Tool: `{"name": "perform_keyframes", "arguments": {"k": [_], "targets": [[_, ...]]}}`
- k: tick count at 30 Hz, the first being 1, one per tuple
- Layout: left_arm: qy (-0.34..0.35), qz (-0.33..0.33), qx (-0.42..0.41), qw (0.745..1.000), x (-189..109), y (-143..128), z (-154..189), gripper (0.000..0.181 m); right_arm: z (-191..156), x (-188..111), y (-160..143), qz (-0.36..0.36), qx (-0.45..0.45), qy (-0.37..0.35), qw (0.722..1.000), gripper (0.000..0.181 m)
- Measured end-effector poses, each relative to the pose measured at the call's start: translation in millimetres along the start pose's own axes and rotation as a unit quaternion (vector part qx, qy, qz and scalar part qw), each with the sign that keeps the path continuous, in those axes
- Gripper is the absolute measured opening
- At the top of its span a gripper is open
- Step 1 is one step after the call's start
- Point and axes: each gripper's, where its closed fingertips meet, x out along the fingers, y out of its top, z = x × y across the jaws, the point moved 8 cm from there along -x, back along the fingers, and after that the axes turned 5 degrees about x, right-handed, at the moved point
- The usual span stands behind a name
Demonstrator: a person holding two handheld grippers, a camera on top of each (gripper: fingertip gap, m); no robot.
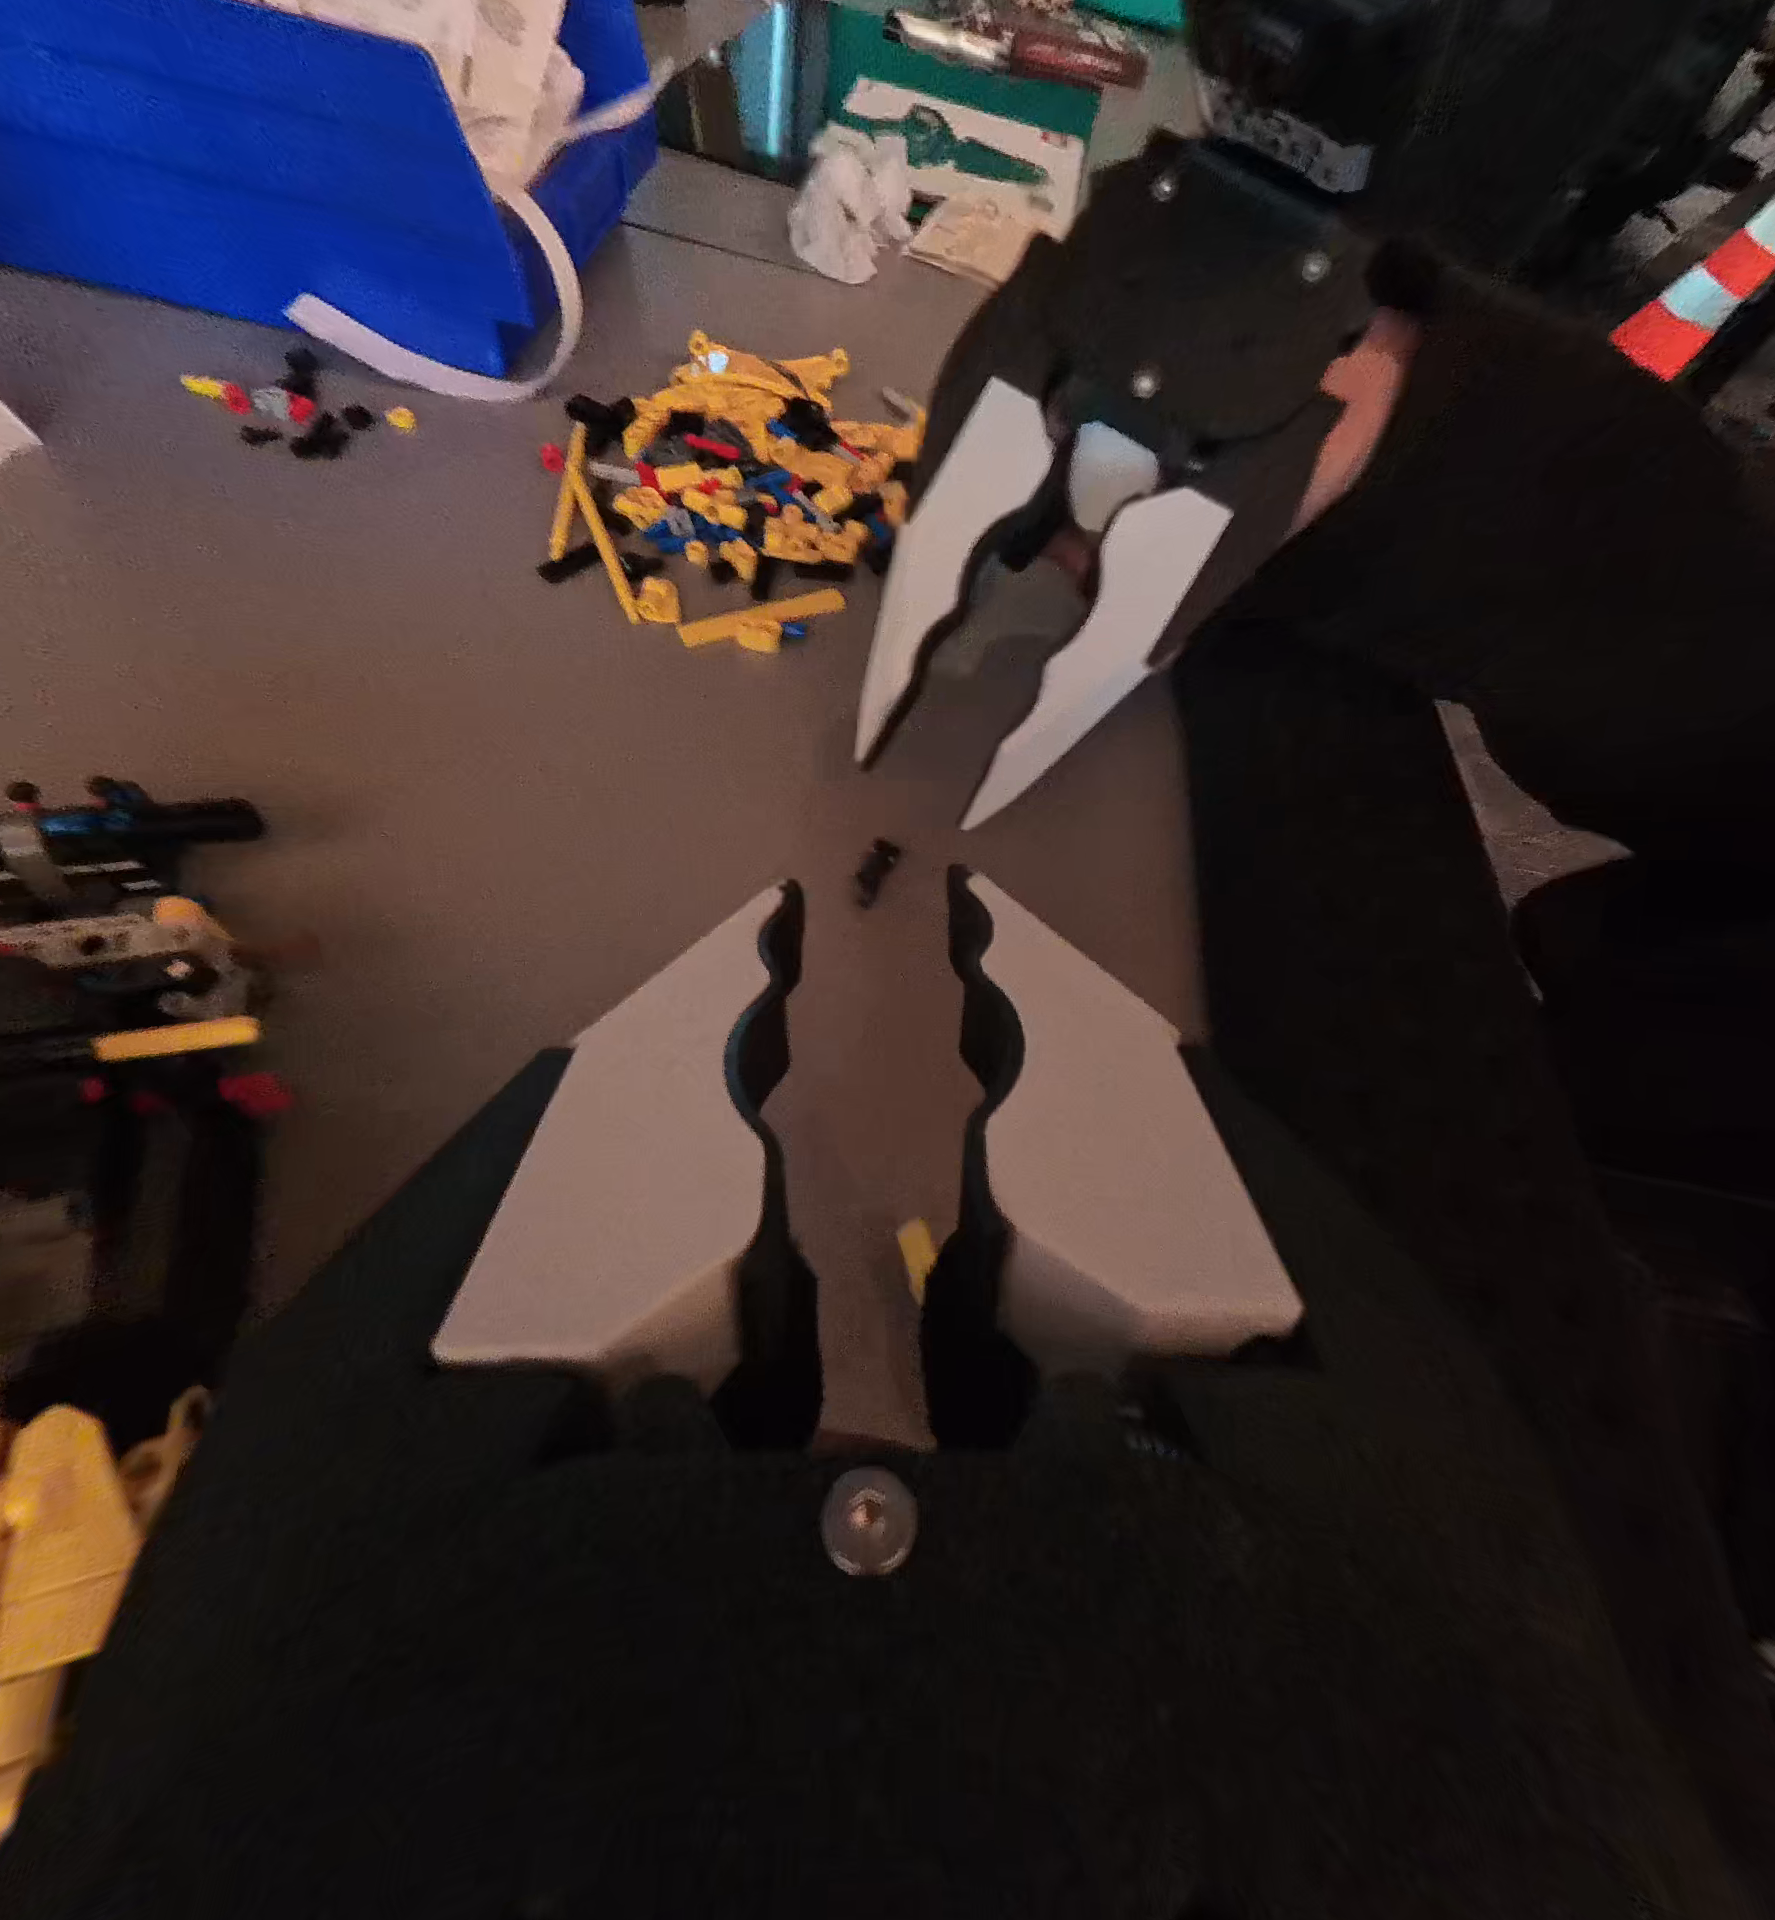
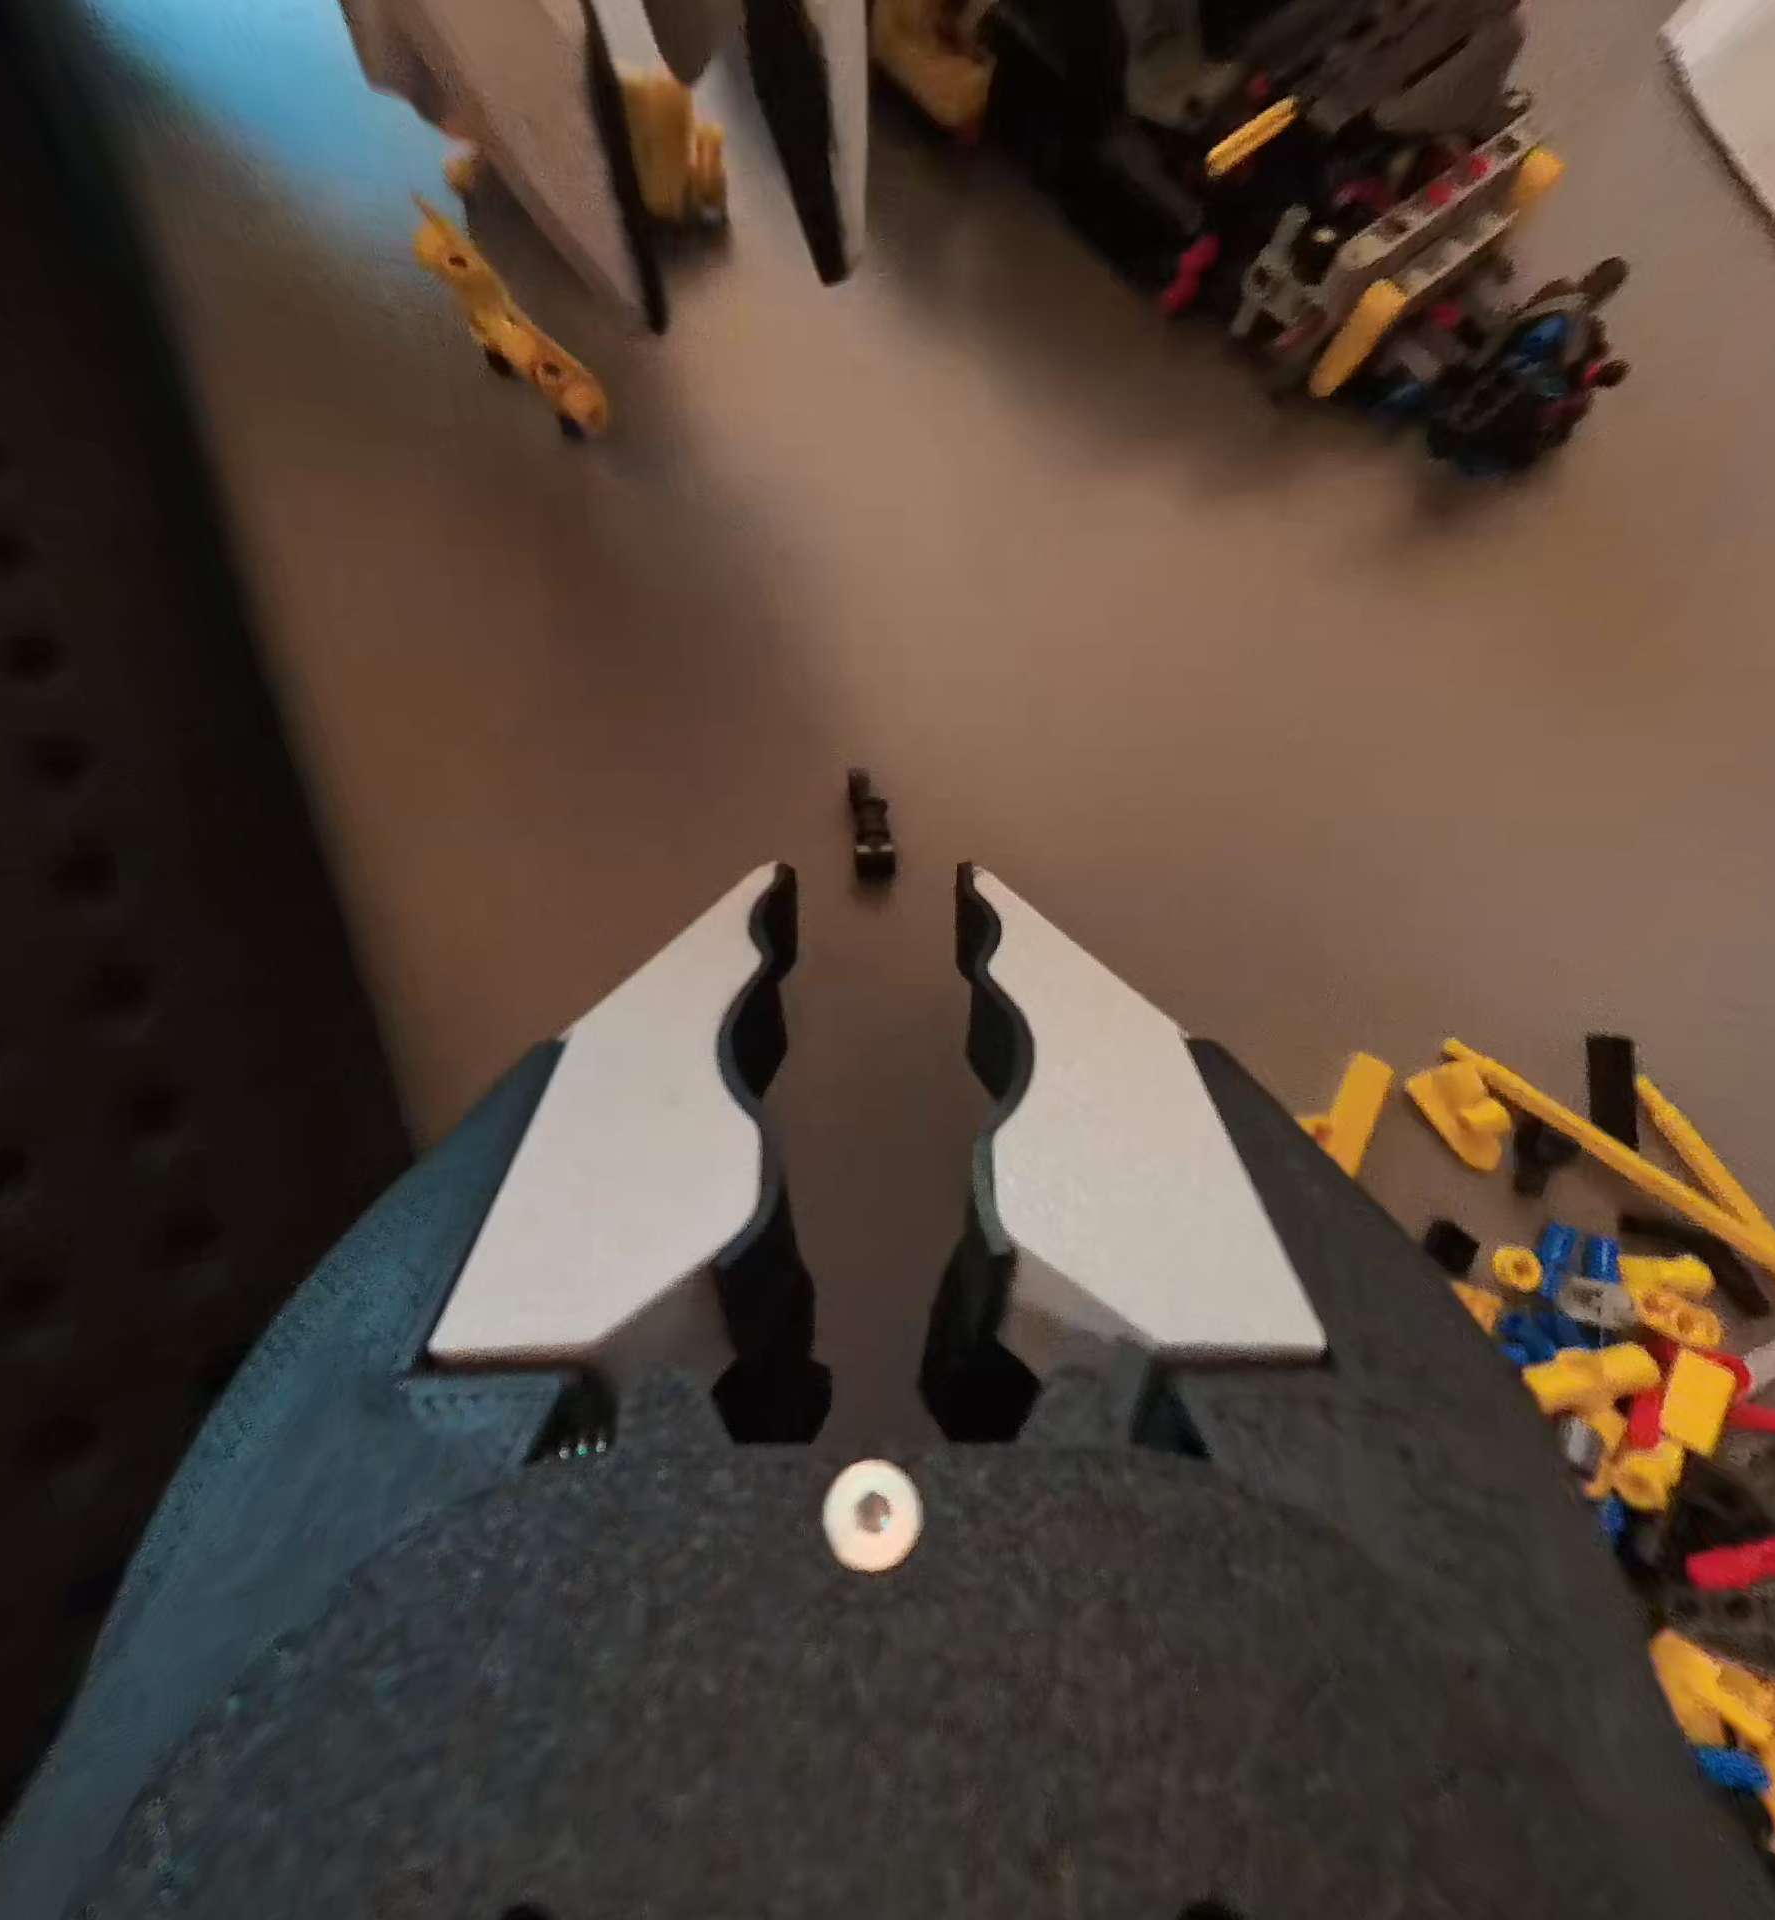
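The left gripper [image 1: 875,883] is open, holding nothing. Just past its tips a small black peg [image 1: 876,871] lies on the grey table [image 1: 395,675]. The right gripper [image 2: 875,871], open too, points at the peg from the other side, so the peg sits between them. Farther off lie a pile of yellow bricks [image 1: 737,488], a half-built toy [image 2: 1402,260] and a blue bag [image 1: 239,177], none in the way.

Blue bag [image 1: 239,177], crumpled paper [image 1: 847,213], striped cone, perhaps [image 1: 1740,265].
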Motion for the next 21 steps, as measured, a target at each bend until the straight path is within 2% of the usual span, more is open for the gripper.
{"name": "perform_keyframes", "arguments": {"k": [3,5,8,11,13,16,21], "targets": [[-0.007,-0.013,0.004,1.0,1,-2,0,0.027,-3,13,1,-0.019,-0.019,-0.002,1.0,0.024],[-0.016,-0.032,0.008,0.999,4,-4,2,0.027,-3,19,1,-0.018,-0.025,-0.012,0.999,0.008],[0.0,-0.06,0.064,0.996,8,-10,7,0.025,-5,21,4,-0.01,-0.05,-0.017,0.999,0.007],[0.04,-0.063,0.128,0.989,11,-9,12,0.023,-16,14,21,0.047,-0.102,-0.032,0.993,0.007],[0.04,-0.059,0.135,0.988,12,-7,16,0.022,-24,8,34,0.074,-0.16,-0.067,0.982,0.007],[0.004,-0.045,0.079,0.996,11,-6,15,0.022,-37,0,51,0.104,-0.25,-0.118,0.955,0.007],[-0.088,0.033,-0.033,0.995,2,3,13,0.021,-51,-6,67,0.117,-0.323,-0.164,0.925,0.007]]}}
